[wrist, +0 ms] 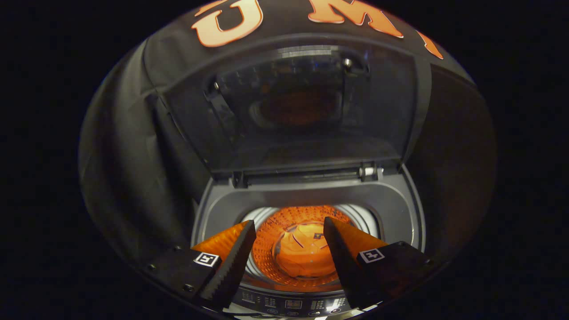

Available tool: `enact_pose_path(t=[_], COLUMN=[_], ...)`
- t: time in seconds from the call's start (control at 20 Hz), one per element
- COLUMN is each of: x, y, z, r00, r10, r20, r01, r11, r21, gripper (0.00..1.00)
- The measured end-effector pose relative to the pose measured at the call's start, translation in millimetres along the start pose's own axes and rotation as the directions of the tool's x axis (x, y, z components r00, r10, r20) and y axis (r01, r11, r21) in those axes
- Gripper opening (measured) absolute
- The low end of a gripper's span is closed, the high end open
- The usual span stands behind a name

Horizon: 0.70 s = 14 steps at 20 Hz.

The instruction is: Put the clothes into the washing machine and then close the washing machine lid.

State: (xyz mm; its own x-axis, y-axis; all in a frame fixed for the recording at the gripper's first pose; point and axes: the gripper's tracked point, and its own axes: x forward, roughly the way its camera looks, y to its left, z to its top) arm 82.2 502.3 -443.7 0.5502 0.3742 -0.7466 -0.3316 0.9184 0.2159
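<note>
Gripper (289, 249) fingers spread wide apart, holding nothing, touching nothing, hanging over the mouth of the washing machine (306, 198) and looking down into it. Clothes (306, 253) lie crumpled at the bottom of the drum (266, 249), seen through the gap between the fingers and beyond them; bundled in a rough lump, no clear long axis, orientation cannot be told. Drum wall perforated, glowing orange around the clothes. Washing machine lid (306, 111) is open, swung up and tilted back from hinges (369, 171) at the rear rim, its see-through panel facing the gripper and reflecting the drum. Control panel (293, 304) runs along the near edge, below the fingertips. Grey top deck rings the opening. Black cloth booth wall (120, 155) behind and to both sides; room dark.
</note>
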Motion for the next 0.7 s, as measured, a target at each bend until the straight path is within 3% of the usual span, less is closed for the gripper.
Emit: enact_pose_path(t=[0.25,0.35,0.55,0.7], x=[-51,-56,-57,-42], y=[19,15,21,12], z=[85,125,208,234], r00=[0.976,0.954,0.931,0.929], r10=[0.046,0.029,0.016,-0.02], r20=[0.213,0.298,0.364,0.37], r01=[-0.052,-0.039,-0.029,0.037], r11=[0.998,0.999,0.999,0.999], r21=[0.023,0.026,0.031,-0.039], gripper=[0.98,0.98,0.98,0.98])
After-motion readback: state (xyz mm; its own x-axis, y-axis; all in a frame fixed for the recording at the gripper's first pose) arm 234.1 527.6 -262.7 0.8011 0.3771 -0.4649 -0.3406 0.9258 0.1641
